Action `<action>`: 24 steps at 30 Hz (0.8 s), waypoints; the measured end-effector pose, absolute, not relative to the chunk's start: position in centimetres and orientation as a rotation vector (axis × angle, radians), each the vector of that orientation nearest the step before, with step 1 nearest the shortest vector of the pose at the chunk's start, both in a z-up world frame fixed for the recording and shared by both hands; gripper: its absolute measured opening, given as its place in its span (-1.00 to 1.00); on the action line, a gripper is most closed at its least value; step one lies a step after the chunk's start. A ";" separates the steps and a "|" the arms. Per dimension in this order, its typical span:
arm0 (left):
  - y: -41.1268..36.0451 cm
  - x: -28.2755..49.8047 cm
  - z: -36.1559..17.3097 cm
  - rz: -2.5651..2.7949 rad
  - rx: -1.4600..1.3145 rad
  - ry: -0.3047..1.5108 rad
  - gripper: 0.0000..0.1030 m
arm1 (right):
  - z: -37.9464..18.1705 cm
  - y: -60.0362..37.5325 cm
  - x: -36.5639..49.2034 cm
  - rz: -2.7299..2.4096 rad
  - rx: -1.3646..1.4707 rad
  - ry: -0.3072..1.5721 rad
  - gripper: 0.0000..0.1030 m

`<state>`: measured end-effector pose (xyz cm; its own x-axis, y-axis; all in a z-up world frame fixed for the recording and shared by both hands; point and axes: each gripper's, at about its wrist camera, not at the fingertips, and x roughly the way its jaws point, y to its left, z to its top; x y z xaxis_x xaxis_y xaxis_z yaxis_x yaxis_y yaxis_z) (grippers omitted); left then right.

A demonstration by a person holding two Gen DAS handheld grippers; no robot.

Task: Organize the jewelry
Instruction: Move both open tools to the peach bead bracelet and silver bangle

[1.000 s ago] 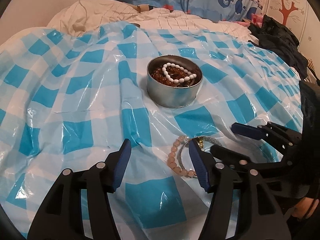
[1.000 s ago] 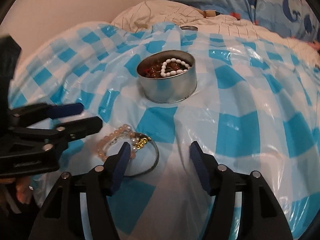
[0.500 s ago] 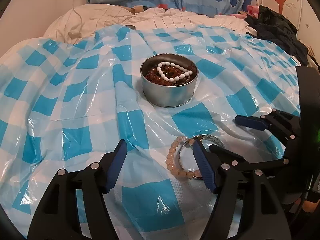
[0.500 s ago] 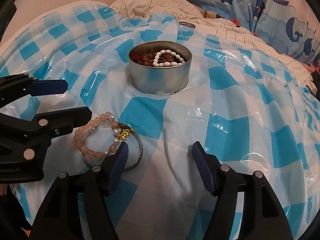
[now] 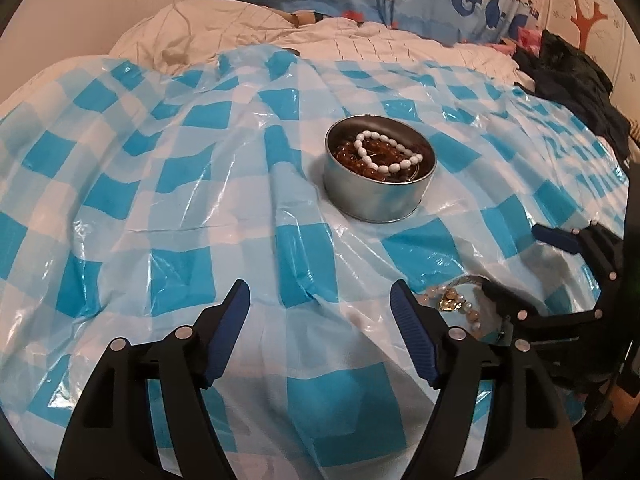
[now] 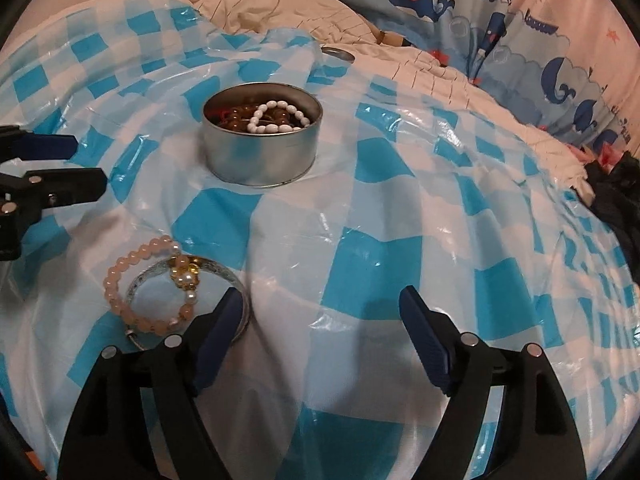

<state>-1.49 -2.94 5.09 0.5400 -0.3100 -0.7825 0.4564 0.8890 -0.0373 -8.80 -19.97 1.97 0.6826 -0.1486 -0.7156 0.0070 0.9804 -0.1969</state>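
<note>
On the bed's checked plastic sheet (image 6: 360,264), at 11 o'clock, the tin (image 6: 262,152) already holds white and brown bead strands. Left: pink bracelet (image 6: 138,292) over a bangle (image 6: 230,280), at 9 o'clock. Right gripper (image 6: 324,312) and left gripper (image 5: 320,308) are spread, empty.

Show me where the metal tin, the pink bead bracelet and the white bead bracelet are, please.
metal tin (image 6: 260,160), right wrist view, on its front wall.
pink bead bracelet (image 6: 120,268), right wrist view, on its left beads.
white bead bracelet (image 5: 384,166), left wrist view, on its lower strand.
</note>
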 end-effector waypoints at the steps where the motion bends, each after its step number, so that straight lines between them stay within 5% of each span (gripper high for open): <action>1: -3.2 -1.6 5.1 -0.471 0.180 0.890 0.34 | 1.9 -19.9 -8.8 -0.073 -0.175 0.818 0.50; 24: -6.6 -2.9 2.2 -0.410 0.526 0.869 0.37 | 1.1 -19.7 -8.7 -0.057 -0.149 0.839 0.62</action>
<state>-2.92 -6.56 2.20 0.5828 -0.1261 -0.8028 0.5395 0.7988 0.2662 -8.69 -19.75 1.13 0.6673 -0.1088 -0.7368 -0.0086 0.9881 -0.1537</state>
